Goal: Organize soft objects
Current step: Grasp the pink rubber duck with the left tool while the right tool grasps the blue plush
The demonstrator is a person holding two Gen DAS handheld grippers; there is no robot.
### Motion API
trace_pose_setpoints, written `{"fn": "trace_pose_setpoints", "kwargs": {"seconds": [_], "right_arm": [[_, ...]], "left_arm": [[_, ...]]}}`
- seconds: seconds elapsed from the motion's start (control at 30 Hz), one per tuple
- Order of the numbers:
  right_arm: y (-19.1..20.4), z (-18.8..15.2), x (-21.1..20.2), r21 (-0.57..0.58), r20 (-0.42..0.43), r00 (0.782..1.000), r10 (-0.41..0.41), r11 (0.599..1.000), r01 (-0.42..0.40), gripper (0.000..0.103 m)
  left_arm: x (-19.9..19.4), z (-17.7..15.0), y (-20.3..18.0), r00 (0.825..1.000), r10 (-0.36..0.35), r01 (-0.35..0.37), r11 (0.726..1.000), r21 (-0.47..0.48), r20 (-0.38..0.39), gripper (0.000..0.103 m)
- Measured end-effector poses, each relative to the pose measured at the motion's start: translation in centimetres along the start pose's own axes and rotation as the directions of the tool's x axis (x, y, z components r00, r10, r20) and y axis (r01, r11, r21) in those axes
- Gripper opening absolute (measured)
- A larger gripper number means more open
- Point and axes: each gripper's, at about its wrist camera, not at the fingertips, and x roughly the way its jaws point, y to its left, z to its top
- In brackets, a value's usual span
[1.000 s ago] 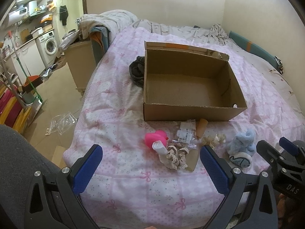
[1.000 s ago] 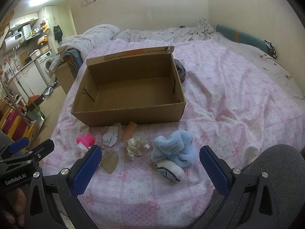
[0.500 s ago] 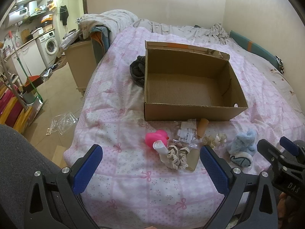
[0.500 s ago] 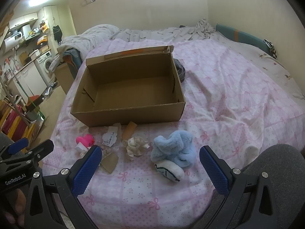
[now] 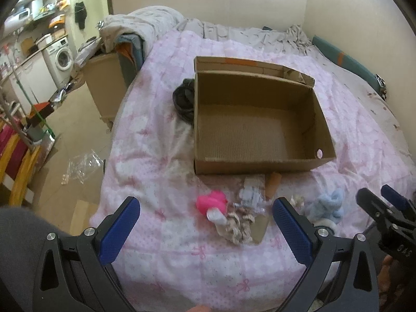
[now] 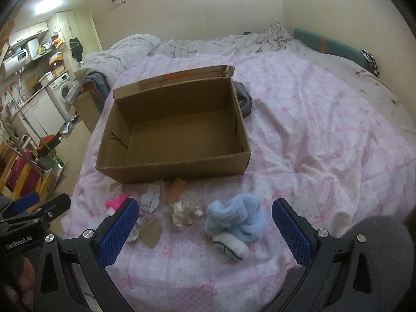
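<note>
the fluffy light blue plush slippers [image 6: 235,217] sit on the pink patterned bedspread [image 6: 325,140] just in front of the open brown cardboard box [image 6: 171,127], with the left gripper [image 5: 205,223] and right gripper [image 6: 205,223] both spread wide, holding nothing.

The left gripper [image 5: 205,221] was held with its blue-padded fingers [image 5: 118,230] spread wide, gripping nothing. The right gripper [image 6: 204,230] was likewise fully spread and unloaded.
</note>
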Motion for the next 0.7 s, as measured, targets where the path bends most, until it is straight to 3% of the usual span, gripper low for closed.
{"fn": "trace_pose_setpoints", "kwargs": {"seconds": [0.13,0.23,0.43,0.53,0.7], "right_arm": [[-0.9,1.5,0.2,0.019,-0.021,1.0,0.007,1.0,-0.006,0.103],[-2.2,2.1,1.8,0.059,-0.101,0.995,0.011,0.998,-0.005,0.103],[-5.8,1.4,6.8,0.213,-0.318,0.948,0.027,0.976,0.044,0.103],[-7.3,0.6,8.4,0.28,-0.357,0.932,0.055,0.959,0.05,0.103],[-7.4,-0.7,10.7,0.286,-0.426,0.904,0.044,0.954,0.088,0.103]], "left_arm": [[0.9,2.4,0.5,1.0,0.025,-0.025,1.0,0.015,-0.011,0.102],[3.2,3.4,0.9,0.997,0.025,-0.022,0.999,0.035,-0.077,0.102],[7.9,2.8,3.5,0.98,0.045,-0.06,0.996,-0.072,-0.193,0.102],[8.7,2.0,4.3,0.975,0.049,-0.075,0.991,-0.112,-0.217,0.102],[9.4,1.6,5.6,0.969,0.057,-0.097,0.983,-0.158,-0.242,0.102]]}}
